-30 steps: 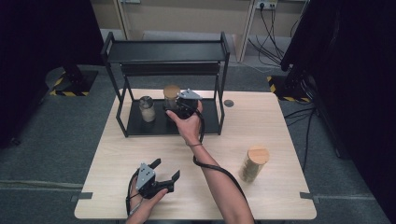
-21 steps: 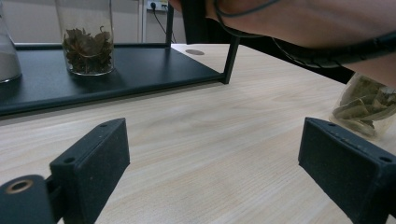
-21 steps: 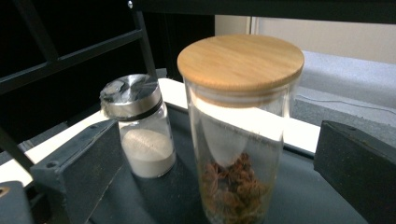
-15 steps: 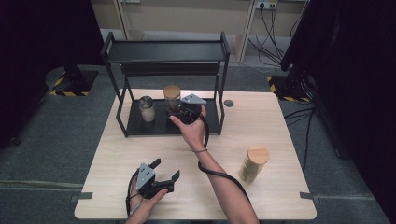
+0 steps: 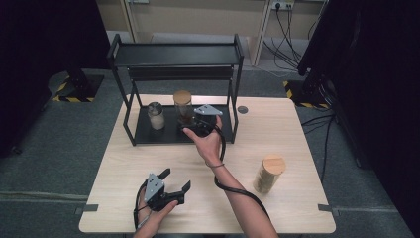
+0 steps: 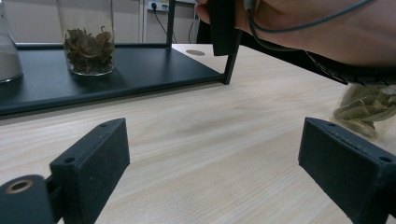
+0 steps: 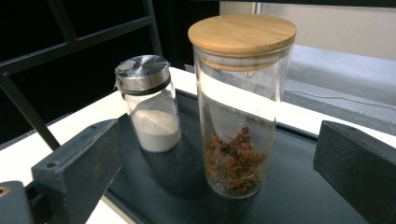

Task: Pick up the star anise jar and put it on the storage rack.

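A tall glass jar of star anise (image 5: pixel 183 107) (image 7: pixel 240 112) (image 6: pixel 88 39) with a wooden lid stands upright on the lower shelf of a black rack (image 5: pixel 148 133). My right gripper (image 5: pixel 191 128) (image 7: pixel 219 163) is just in front of it. Its jaws are spread wide, the jar is a little beyond them, and they hold nothing. A small metal-lidded jar of white powder (image 5: pixel 156 115) (image 7: pixel 152 109) stands to the left of the tall jar. My left gripper (image 5: pixel 177 179) (image 6: pixel 219 172) rests open near the table's front edge.
A second wooden-lidded jar (image 5: pixel 270 173) (image 6: pixel 366 109) holding pale leaves stands on the table at the right. The rack's upper shelf (image 5: pixel 176 54) overhangs the jars, and its posts (image 5: pixel 236 106) flank the lower shelf. A round hole (image 5: pixel 242 109) sits in the tabletop.
My right gripper has drawn back from the tall jar toward the person, leaving the jar standing on the lower shelf. The left gripper has not moved.
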### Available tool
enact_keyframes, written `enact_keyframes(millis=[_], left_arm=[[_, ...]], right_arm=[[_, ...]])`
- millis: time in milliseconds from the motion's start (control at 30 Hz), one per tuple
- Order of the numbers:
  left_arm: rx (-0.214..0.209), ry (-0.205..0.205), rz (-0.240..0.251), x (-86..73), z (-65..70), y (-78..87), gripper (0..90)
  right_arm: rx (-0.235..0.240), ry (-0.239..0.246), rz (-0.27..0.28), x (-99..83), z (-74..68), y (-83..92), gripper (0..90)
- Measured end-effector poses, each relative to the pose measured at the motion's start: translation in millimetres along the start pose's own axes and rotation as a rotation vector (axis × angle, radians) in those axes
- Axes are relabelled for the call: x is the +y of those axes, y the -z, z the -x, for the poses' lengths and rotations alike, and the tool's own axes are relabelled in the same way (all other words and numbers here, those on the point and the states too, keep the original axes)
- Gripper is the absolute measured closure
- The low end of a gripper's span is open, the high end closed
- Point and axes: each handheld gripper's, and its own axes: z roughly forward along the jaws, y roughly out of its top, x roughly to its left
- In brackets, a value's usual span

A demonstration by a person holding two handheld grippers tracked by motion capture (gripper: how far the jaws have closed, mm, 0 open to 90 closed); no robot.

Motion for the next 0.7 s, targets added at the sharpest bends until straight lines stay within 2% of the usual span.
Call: enact_keyframes(millis=[700], left_arm=[[0.002,-0.004,-0.001,0.0,0.6,-0.1,8.2]], right_arm=[[0.017,0.015,-0.008,-13.2,-2.7,16.8,1.7]])
